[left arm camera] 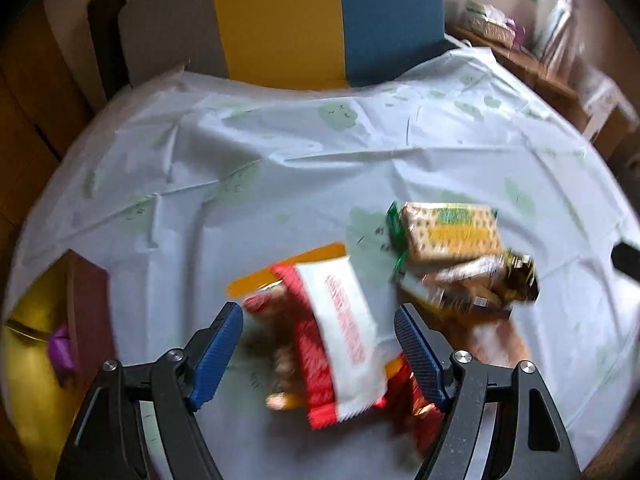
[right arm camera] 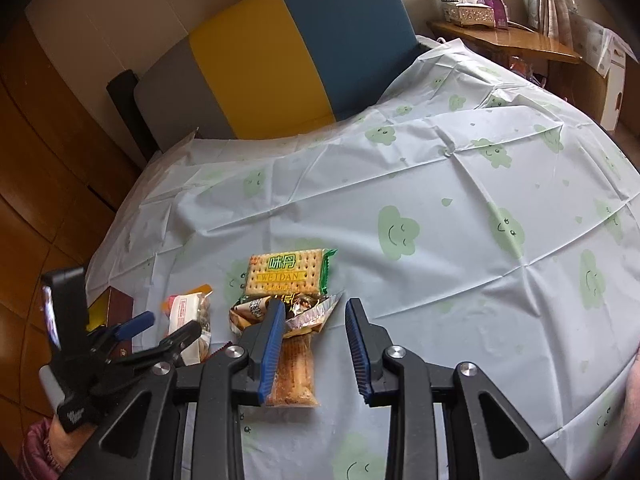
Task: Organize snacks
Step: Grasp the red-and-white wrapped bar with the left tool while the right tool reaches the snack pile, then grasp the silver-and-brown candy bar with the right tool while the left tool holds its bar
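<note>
A red-and-white snack packet (left arm camera: 340,332) lies on the cloth between the open fingers of my left gripper (left arm camera: 320,316), on top of an orange packet (left arm camera: 288,272); this view is blurred. The packet also shows in the right wrist view (right arm camera: 188,312). A green WEIDAN cracker pack (right arm camera: 286,272) lies beyond a crumpled brown-gold packet (right arm camera: 280,308) and a long orange biscuit packet (right arm camera: 294,372). My right gripper (right arm camera: 316,312) is open and empty, its left finger over that pile. The left gripper (right arm camera: 160,328) also shows there.
A brown box with a yellow inside (left arm camera: 80,312) sits at the table's left edge, also in the right wrist view (right arm camera: 116,308). A grey, yellow and blue chair back (right arm camera: 280,64) stands behind the table. A wooden shelf with tissue boxes (right arm camera: 500,40) is at the far right.
</note>
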`<state>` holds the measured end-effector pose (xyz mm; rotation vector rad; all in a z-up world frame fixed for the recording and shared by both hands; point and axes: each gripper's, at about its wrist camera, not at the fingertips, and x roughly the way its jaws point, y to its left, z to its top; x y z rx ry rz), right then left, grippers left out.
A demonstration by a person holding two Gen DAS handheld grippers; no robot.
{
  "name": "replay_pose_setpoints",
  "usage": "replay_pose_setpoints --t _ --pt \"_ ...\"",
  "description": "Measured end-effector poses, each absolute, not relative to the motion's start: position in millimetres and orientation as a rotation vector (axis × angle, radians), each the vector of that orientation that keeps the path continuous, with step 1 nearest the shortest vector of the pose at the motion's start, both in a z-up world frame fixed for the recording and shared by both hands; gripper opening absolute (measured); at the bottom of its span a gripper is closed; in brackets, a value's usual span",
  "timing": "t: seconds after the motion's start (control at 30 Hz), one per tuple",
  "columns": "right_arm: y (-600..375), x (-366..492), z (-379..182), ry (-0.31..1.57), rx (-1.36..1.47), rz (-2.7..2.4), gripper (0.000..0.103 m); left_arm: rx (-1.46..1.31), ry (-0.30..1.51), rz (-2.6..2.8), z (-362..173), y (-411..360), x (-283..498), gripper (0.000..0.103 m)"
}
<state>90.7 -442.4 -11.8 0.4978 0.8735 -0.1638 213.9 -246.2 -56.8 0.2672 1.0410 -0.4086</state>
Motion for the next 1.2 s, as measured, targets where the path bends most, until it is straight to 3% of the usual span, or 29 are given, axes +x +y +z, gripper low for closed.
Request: replay_pose_setpoints --t 0.03,0.07,0.2,0.5,0.77,0.83,1.13,1.2 --pt "-444 91 -12 0.872 0.497 -0.167 0.032 0.264 1.055 -0.405 -60 -248 218 0.057" --pt "-444 91 -12 0.872 0.497 -0.169 0.032 0.269 1.069 -0.405 -63 -249 219 0.045" --pt "-447 91 -11 0.867 0.499 -0.180 0.032 0.266 1.026 -0.439 -56 -244 208 0.032" --pt "-449 90 -15 0.883 0.488 -0.202 0.032 0.236 0.903 -0.592 -29 -194 120 0.032" --pt "-434 94 -20 0.915 0.461 -0.119 0.031 0.291 0.979 -0.518 -75 -169 81 0.033" --pt "-424 95 -21 0.921 0.435 -0.093 0.032 0.265 1.015 -0.508 -90 -164 80 0.038" --pt "-422 97 -25 0.918 0.465 -0.073 0.032 0.221 0.952 -0.511 -93 -154 68 0.038" --pt "-413 98 -22 0.906 0.455 -0.012 0.051 0.209 0.952 -0.511 -93 -152 67 0.038"
